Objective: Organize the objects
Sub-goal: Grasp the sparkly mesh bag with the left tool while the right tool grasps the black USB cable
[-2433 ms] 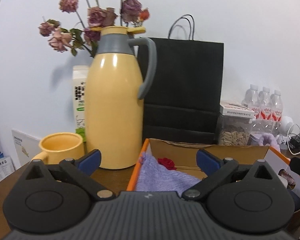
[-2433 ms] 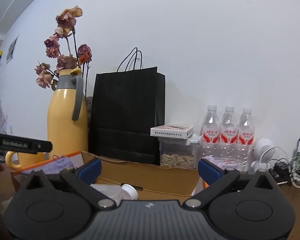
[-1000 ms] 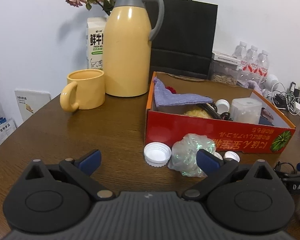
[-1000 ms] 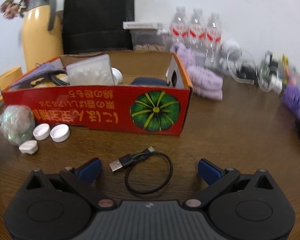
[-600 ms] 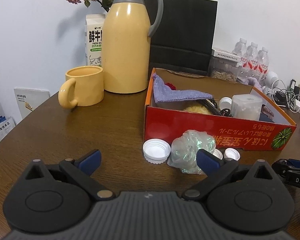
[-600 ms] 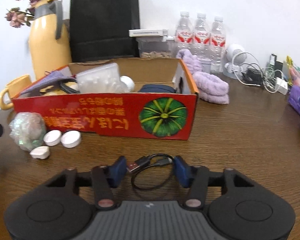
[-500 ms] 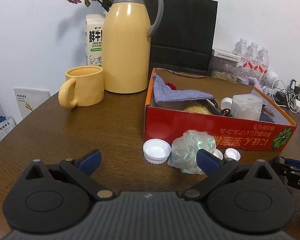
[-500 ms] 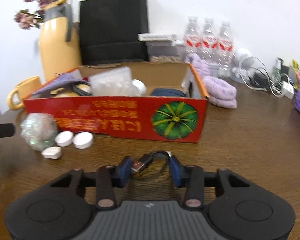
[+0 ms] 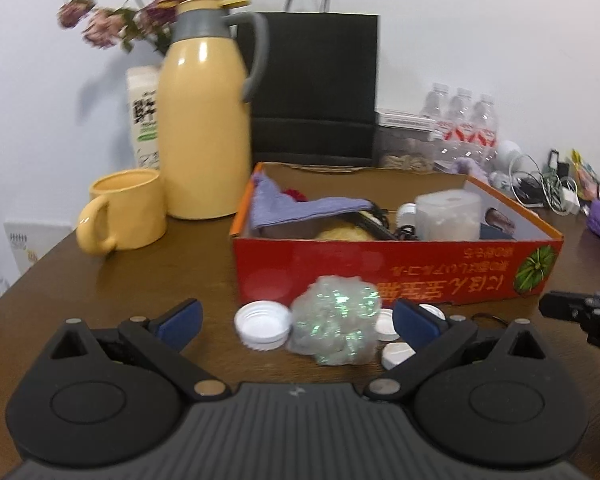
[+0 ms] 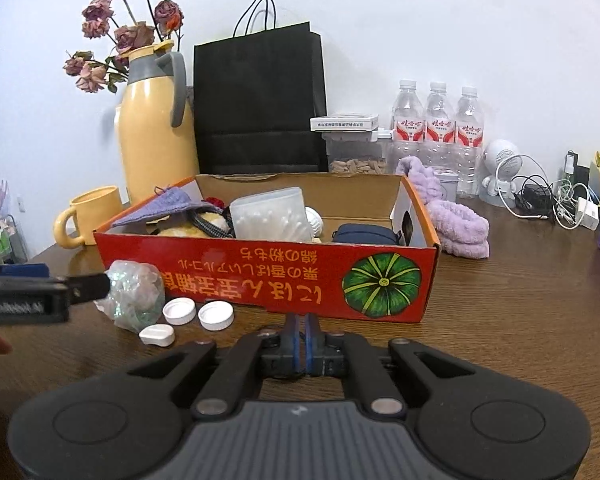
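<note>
A red cardboard box [image 9: 396, 266] [image 10: 268, 276] holds a purple cloth [image 9: 296, 204], a clear plastic container [image 10: 270, 214] and a dark pouch [image 10: 364, 234]. In front of it lie a crumpled clear plastic ball [image 9: 334, 322] [image 10: 134, 292] and several white caps [image 9: 263, 324] [image 10: 216, 314]. My left gripper [image 9: 296, 320] is open just before the ball and caps. My right gripper [image 10: 300, 338] is shut on a black USB cable, which is almost hidden between the pads; a bit of its loop [image 9: 488, 319] shows in the left wrist view.
A yellow thermos [image 9: 204, 128] with dried roses, a yellow mug [image 9: 124, 210], a milk carton [image 9: 142, 116] and a black paper bag [image 10: 260, 100] stand behind the box. Water bottles [image 10: 436, 128], a purple towel [image 10: 460, 228] and tangled chargers [image 10: 556, 204] lie to the right.
My right gripper has closed on the USB cable and lifted it off the table. My left gripper has moved closer to the plastic ball and caps.
</note>
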A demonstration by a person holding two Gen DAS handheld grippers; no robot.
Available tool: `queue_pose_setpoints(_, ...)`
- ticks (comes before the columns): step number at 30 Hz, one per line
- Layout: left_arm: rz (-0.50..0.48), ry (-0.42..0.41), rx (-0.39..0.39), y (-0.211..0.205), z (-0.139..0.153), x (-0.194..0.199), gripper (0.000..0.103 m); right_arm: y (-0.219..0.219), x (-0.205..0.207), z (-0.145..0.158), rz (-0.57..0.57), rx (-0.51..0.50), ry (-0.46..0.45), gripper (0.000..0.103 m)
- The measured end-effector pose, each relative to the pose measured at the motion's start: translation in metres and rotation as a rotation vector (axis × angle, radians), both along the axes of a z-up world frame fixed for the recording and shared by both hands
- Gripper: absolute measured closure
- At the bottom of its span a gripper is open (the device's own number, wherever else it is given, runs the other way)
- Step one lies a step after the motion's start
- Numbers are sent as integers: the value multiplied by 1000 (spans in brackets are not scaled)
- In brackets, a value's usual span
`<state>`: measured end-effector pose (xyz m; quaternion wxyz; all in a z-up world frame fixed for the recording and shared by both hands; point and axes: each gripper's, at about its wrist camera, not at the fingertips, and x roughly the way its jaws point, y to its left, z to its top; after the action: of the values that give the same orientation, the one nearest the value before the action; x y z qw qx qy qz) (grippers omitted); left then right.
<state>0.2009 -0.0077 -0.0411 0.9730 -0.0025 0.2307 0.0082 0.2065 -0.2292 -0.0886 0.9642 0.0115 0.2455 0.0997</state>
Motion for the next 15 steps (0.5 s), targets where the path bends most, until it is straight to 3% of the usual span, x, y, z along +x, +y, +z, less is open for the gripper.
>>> queue_pose_setpoints(2, 0, -1, 30, -6, -3, 4, 0, -1, 2, -2, 5, 6, 9, 94)
queue_pose_setpoints(3, 6, 2, 40, -8, -4, 6, 0, 1, 3, -4, 8, 3, 17, 83)
queue_pose_setpoints(4, 9, 7, 42, -9, -5, 8, 0, 2, 5, -6, 18, 3, 28, 63)
queue_pose_setpoints(6, 12, 20, 25, -9, -7, 13, 0, 6, 10, -10, 46, 1, 46, 50)
queue_pose_setpoints(8, 16, 29, 8, -7, -8, 18, 0, 14, 16, -15, 85, -28, 57, 52)
queue_pose_setpoints(11, -1, 41, -17, -6, -9, 26, 0, 29, 29, -22, 132, -85, 114, 70)
queue_pose_setpoints(13, -33, 53, -26, -6, -11, 28, 10, 34, 35, -24, 153, -85, 131, 74)
queue_pose_setpoints(15, -50, 66, -26, -7, -13, 29, 39, 36, 35, -24, 154, -99, 128, 79)
